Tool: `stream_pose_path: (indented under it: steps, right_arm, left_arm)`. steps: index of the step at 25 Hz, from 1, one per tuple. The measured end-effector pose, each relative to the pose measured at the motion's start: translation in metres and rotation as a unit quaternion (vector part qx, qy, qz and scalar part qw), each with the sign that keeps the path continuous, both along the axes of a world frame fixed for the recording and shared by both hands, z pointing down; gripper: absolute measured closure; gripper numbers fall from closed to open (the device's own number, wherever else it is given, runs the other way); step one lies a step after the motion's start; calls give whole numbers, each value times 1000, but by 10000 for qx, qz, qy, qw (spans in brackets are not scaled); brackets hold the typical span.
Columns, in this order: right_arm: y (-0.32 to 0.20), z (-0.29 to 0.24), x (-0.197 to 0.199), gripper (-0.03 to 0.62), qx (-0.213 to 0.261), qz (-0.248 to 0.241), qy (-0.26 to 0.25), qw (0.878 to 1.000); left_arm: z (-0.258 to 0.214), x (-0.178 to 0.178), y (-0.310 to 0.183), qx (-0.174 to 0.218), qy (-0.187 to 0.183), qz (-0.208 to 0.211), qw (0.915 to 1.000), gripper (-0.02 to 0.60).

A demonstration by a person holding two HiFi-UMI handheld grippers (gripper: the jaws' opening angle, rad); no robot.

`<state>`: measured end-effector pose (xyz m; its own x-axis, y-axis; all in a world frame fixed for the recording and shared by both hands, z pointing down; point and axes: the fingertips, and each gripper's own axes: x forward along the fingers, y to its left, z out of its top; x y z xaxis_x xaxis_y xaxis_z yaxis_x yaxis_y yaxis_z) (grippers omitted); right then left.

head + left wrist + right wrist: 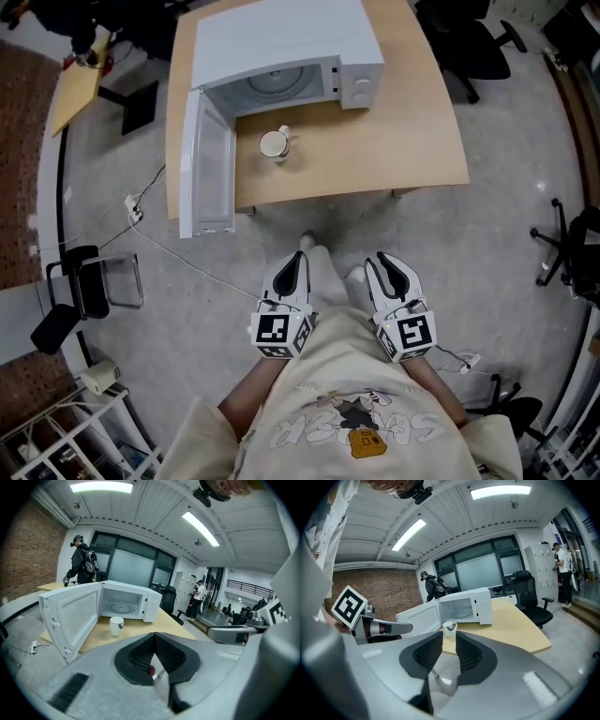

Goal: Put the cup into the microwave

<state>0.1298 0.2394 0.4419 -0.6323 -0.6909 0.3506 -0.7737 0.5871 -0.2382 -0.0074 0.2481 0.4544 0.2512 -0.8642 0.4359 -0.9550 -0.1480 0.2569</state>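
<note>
A white cup stands upright on the wooden table, just in front of the white microwave, whose door hangs wide open to the left. The left gripper view shows the cup ahead, before the empty microwave. Both grippers hover over the floor near the person's body, well short of the table. My left gripper is shut with nothing in it. My right gripper is open and empty, and the cup shows far off beyond its gap.
Black office chairs stand behind the table on the right, and a folding chair lies at the left. A white cable with a plug runs across the floor. People stand in the background.
</note>
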Motion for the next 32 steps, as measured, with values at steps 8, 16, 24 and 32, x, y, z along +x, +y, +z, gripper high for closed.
stream_pose_path:
  steps: [8, 16, 24, 32]
  right_arm:
    - [-83, 6, -51, 480, -75, -251, 143, 9996]
    - [-169, -1, -106, 477, 10, -327, 432, 9985]
    - [-215, -10, -108, 474, 4, -582, 569, 9967]
    - [-231, -3, -74, 474, -138, -239, 747, 9968]
  left_arm:
    - [12, -44, -80, -294, 172, -150, 9993, 577]
    - [14, -101, -174, -238, 127, -33, 9996, 577]
    - [77, -110, -227, -1104, -682, 515, 9902, 200]
    - [161, -120, -262, -878, -1204, 515, 9875, 127]
